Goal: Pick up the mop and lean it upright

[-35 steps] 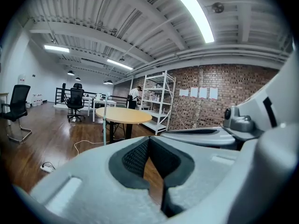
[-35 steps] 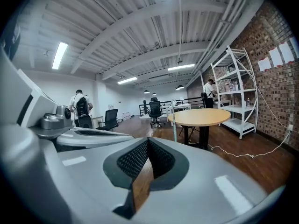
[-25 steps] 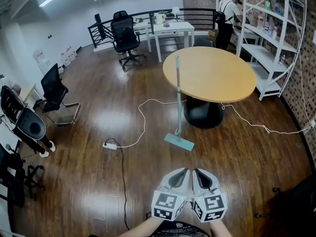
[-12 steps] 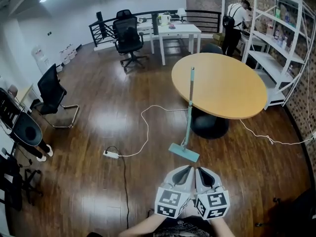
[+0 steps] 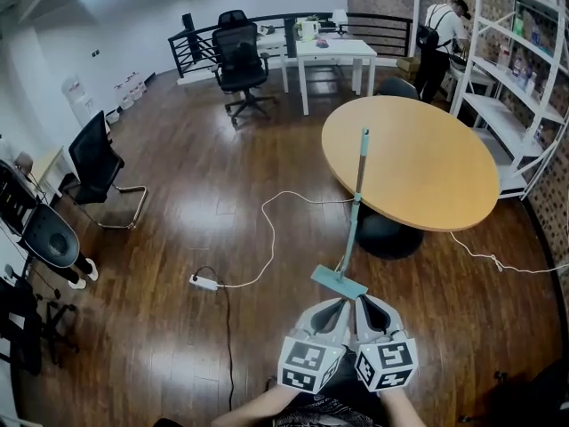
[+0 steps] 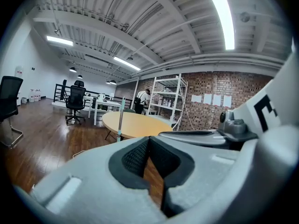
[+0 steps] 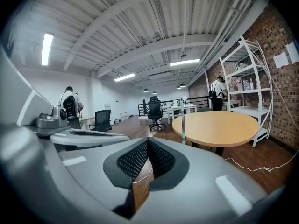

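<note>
Your mop [image 5: 340, 283], a slim teal pole on a flat rectangular teal head, stands tilted. Its head lies flat on the floor just ahead of your grippers, and its pole leans against the rim of the round pale-wood table [image 5: 418, 167] on a black pedestal. Your left gripper [image 5: 332, 308] and right gripper [image 5: 363, 303] sit side by side, both with jaws closed on nothing. A thin white cable [image 5: 267, 229] snakes over the glossy dark plank floor [image 5: 178, 185] to a white power strip [image 5: 204, 282], left of the mop.
</note>
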`<state>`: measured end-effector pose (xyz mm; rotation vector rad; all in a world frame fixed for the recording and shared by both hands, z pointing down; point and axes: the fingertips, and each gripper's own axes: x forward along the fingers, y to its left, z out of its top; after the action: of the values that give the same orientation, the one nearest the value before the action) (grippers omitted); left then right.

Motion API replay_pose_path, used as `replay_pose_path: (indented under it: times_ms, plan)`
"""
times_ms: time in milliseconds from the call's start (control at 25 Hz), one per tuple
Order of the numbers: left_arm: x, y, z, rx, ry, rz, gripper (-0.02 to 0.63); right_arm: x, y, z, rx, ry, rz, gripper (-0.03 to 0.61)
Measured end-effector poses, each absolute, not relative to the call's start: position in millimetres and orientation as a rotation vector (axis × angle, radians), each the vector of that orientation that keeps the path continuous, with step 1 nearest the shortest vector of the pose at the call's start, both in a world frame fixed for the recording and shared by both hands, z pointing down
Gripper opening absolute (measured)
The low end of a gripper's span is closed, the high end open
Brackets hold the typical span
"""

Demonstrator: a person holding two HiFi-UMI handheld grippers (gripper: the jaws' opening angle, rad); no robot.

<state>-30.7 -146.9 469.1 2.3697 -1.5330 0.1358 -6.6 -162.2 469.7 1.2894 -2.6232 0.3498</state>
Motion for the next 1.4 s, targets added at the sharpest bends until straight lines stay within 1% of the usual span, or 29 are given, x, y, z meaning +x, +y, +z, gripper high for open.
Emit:
replay_pose_path:
  times_ms: [520, 600, 760, 880, 1040, 1280, 1400]
  plan:
    - [-50.4, -315.6, 465.9, 2.301, -1.634, 0.121, 0.003, -19.4, -354.0, 461.2, 1.234, -2.679, 0.314, 0.000]
    - [-53.1, -339.9, 463.1, 2.291, -1.653, 0.110, 0.003, -21.5, -381.7, 464.0, 1.222, -2.674, 0.309, 0.008]
    - [-59.8, -382.1, 461.8, 2.278, -1.694, 0.118, 0.003, -27.1, -432.5, 472.7, 1.192, -2.665, 0.304, 0.041]
    - [-59.7, -406.8, 460.8, 2.269, -1.724, 0.127, 0.003, -25.6, -472.1, 484.4, 1.169, -2.648, 0.309, 0.086]
    - [-66.6, -428.5, 467.1, 2.246, -1.754, 0.141, 0.003, -29.1, -520.1, 499.4, 1.177, -2.620, 0.314, 0.115]
    - [-76.1, -452.7, 475.3, 2.211, -1.775, 0.145, 0.003, -39.3, -568.0, 518.6, 1.179, -2.588, 0.372, 0.185]
    - [-76.8, -463.3, 475.5, 2.212, -1.782, 0.147, 0.003, -42.0, -587.4, 529.8, 1.168, -2.570, 0.404, 0.204]
